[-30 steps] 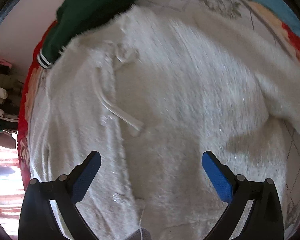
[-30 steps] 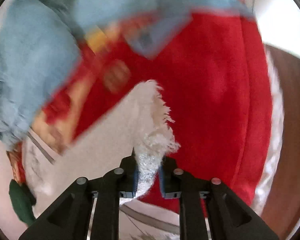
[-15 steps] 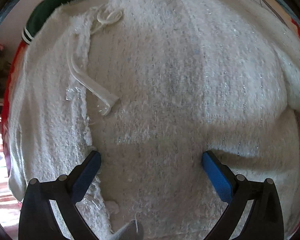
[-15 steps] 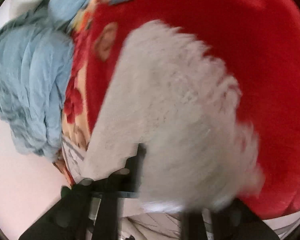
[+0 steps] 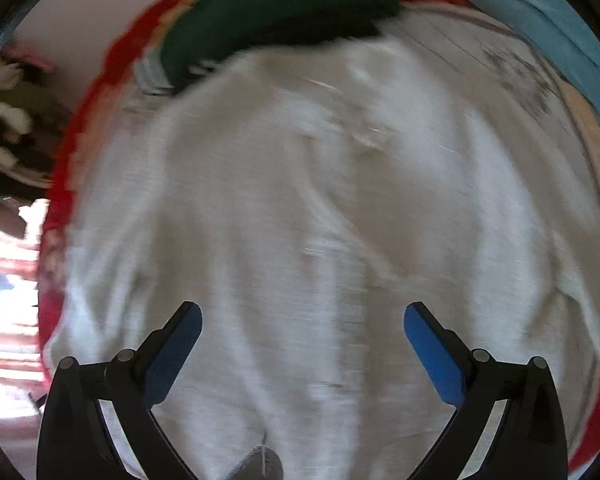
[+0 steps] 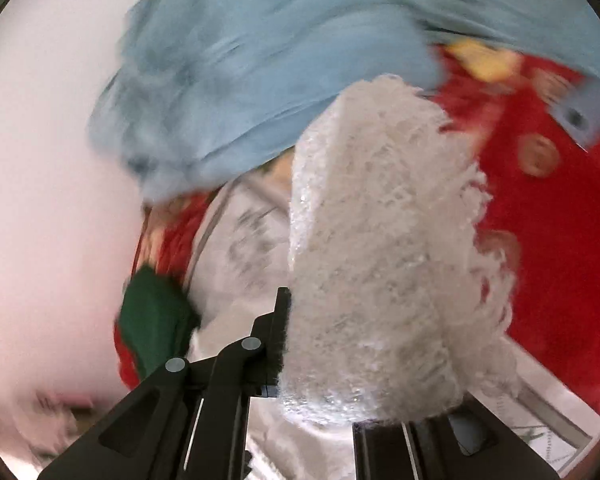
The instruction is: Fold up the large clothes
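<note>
A white fuzzy sweater lies spread over a red patterned blanket and fills most of the left wrist view. My left gripper hovers above its body, jaws wide open, blue pads clear of the knit. In the right wrist view a thick fold of the same white sweater stands up from my right gripper, which is shut on it. The fluffy cloth hides the right finger; only the left finger shows. Both views are blurred by motion.
A dark green garment lies at the sweater's far edge, also seen as a green garment low left. A light blue cloth is bunched on the red blanket. Mixed items sit off the left edge.
The left gripper drew back and up from the sweater, so the green garment came back into view. The right gripper closed on the sweater's edge, lifted it and swung towards the blue cloth.
</note>
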Demonstrator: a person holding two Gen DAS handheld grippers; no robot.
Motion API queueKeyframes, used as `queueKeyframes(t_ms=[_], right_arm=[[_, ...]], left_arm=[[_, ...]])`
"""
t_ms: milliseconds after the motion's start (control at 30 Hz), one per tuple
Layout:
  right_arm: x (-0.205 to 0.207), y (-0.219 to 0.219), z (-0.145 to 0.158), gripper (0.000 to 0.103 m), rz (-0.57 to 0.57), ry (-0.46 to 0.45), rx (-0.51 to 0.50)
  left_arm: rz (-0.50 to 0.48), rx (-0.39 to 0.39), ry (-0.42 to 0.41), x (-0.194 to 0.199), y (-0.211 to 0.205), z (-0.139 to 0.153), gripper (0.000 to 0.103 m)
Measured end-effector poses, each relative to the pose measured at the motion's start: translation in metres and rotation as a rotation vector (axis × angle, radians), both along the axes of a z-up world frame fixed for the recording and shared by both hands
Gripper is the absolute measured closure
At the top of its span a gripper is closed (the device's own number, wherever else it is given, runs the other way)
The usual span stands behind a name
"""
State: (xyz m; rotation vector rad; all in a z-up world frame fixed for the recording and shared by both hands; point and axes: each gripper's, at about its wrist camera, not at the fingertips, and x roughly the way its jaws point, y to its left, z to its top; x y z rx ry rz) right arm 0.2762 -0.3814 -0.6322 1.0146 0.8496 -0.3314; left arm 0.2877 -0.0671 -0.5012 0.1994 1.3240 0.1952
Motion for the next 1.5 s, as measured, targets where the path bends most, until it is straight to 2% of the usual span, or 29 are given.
queueKeyframes(t_ms=[100, 200, 300, 433, 567, 633, 733, 800, 833, 867, 933, 1000, 1067, 1167, 1233, 1300, 1367, 1433, 1500], right_arm=[[0.047, 0.075, 0.014, 0.095, 0.184, 0.027, -0.102], [0.084, 0.144, 0.008, 0.095, 0.335, 0.068, -0.164], [0.125, 0.238, -0.012, 0.095, 0.518, 0.118, -0.252], [0.155, 0.353, -0.048, 0.095, 0.748, 0.179, -0.366], [0.158, 0.471, -0.098, 0.095, 0.991, 0.252, -0.508], [0.148, 0.517, -0.116, 0.095, 1.085, 0.261, -0.581], [0.137, 0.552, -0.136, 0.095, 1.187, 0.284, -0.647], [0.127, 0.569, -0.144, 0.088, 1.25, 0.302, -0.685], [0.123, 0.573, -0.144, 0.081, 1.283, 0.304, -0.664], [0.119, 0.573, -0.143, 0.068, 1.311, 0.315, -0.609], [0.111, 0.556, -0.127, 0.062, 1.306, 0.317, -0.419], [0.102, 0.524, -0.107, 0.058, 1.229, 0.306, -0.304], [0.088, 0.47, -0.082, 0.054, 1.081, 0.315, -0.226], [0.061, 0.383, -0.069, 0.053, 0.861, 0.431, -0.311], [0.041, 0.33, -0.077, 0.053, 0.762, 0.533, -0.363], [0.029, 0.29, -0.091, 0.053, 0.71, 0.59, -0.35], [0.023, 0.267, -0.121, 0.053, 0.746, 0.654, -0.323], [0.022, 0.253, -0.14, 0.055, 0.735, 0.657, -0.313], [0.023, 0.224, -0.145, 0.063, 0.61, 0.642, -0.307]], left_arm=[[0.068, 0.09, -0.042, -0.004, 0.046, 0.007, 0.0], [0.164, 0.102, -0.021, -0.012, 0.085, -0.004, 0.0], [0.273, 0.099, 0.008, -0.022, 0.129, -0.022, 0.0], [0.38, 0.102, 0.032, -0.034, 0.18, -0.04, 0.0], [0.437, 0.086, 0.046, -0.047, 0.216, -0.052, 0.0], [0.44, 0.086, 0.05, -0.051, 0.21, -0.055, 0.0], [0.437, 0.077, 0.054, -0.053, 0.223, -0.057, 0.0], [0.433, 0.071, 0.055, -0.054, 0.226, -0.055, 0.0], [0.432, 0.067, 0.055, -0.055, 0.226, -0.052, 0.0], [0.432, 0.058, 0.054, -0.055, 0.229, -0.049, 0.0], [0.432, 0.04, 0.049, -0.055, 0.227, -0.041, 0.0], [0.426, 0.014, 0.036, -0.052, 0.225, -0.029, 0.0], [0.41, -0.007, 0.016, -0.047, 0.219, -0.018, 0.0], [0.36, -0.042, -0.017, -0.027, 0.199, -0.002, 0.0], [0.321, -0.054, -0.037, -0.011, 0.185, 0.003, 0.0], [0.27, -0.057, -0.044, 0.004, 0.162, 0.0, 0.0], [0.223, -0.042, -0.051, 0.019, 0.142, -0.009, 0.0], [0.175, -0.008, -0.052, 0.037, 0.121, -0.021, 0.0], [0.139, 0.036, -0.047, 0.053, 0.105, -0.038, 0.0]])
